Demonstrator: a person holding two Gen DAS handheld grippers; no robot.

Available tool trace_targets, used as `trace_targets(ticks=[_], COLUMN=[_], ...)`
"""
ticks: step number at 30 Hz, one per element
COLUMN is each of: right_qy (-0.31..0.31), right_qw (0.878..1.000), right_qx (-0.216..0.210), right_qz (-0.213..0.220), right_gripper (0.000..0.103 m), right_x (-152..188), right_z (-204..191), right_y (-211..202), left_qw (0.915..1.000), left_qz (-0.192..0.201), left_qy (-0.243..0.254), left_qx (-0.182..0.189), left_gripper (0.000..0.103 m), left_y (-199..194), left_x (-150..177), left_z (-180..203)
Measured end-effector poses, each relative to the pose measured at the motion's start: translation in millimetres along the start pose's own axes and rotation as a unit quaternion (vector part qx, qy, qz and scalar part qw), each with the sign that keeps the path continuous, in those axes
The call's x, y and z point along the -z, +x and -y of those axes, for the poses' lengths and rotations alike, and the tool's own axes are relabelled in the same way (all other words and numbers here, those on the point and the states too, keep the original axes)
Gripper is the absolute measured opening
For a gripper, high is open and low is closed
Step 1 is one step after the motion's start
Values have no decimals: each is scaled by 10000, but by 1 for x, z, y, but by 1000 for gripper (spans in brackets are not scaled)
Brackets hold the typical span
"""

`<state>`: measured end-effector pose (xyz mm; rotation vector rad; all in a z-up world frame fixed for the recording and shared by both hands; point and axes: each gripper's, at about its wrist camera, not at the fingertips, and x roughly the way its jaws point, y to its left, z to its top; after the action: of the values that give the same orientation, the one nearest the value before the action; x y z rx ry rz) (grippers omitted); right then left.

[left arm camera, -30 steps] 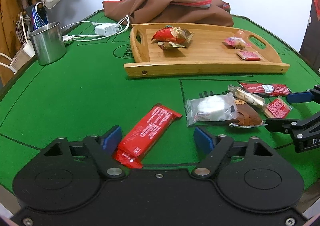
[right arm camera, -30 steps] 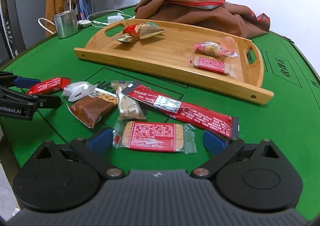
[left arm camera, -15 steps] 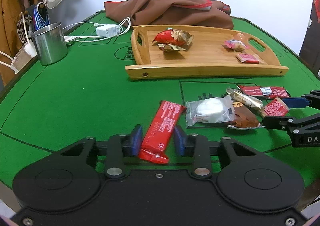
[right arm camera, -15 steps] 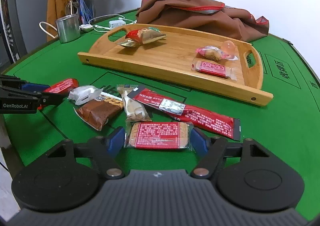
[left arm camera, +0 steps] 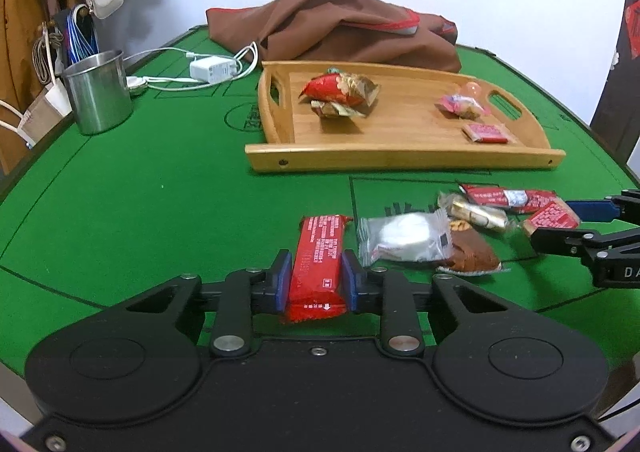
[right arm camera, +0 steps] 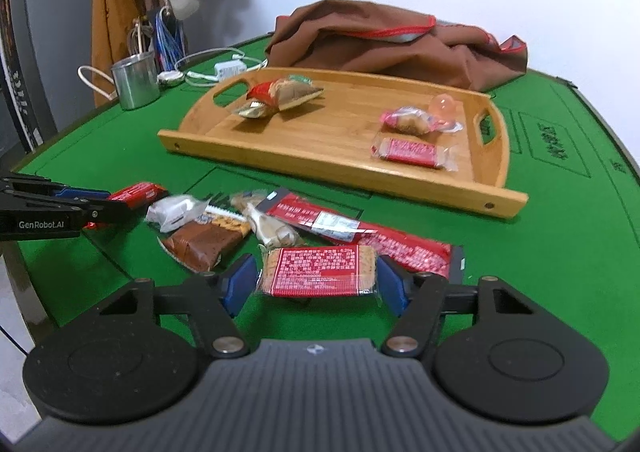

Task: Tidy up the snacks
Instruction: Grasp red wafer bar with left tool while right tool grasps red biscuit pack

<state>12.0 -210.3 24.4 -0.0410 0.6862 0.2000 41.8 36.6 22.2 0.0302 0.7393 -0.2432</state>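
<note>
A green table (left arm camera: pixel 160 180) carries a brown cloth (left arm camera: pixel 340 28) at the back and a wooden tray (left arm camera: pixel 400 140) with a few wrapped snacks in it, with a loose pile of snacks nearer the grippers. The left gripper (left arm camera: pixel 315 284) has just closed; its blue fingers (left arm camera: pixel 282 280) press both sides of the red bar (left arm camera: pixel 318 264), which runs lengthwise between them, its near end sticking out behind. The right gripper (right arm camera: pixel 318 284) has just been closing around the biscuit pack (right arm camera: pixel 320 270); the pack lies crosswise between its fingers (right arm camera: pixel 390 284), the right one touching, while the left one looks just clear of the wrapper
</note>
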Motion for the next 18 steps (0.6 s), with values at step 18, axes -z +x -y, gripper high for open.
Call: trace_targets(ticks=[18], right_qy=[491], right_qw=[9981], right_qx=[152], right_qz=[352], right_gripper=[68], right_x=[-36], right_z=[31], right_y=[-4], left_qw=[9989], left_qz=[461], left_qy=[28], left_qx=[62], left_gripper=[25], left_y=[-9], left_x=[-46], left_z=[5])
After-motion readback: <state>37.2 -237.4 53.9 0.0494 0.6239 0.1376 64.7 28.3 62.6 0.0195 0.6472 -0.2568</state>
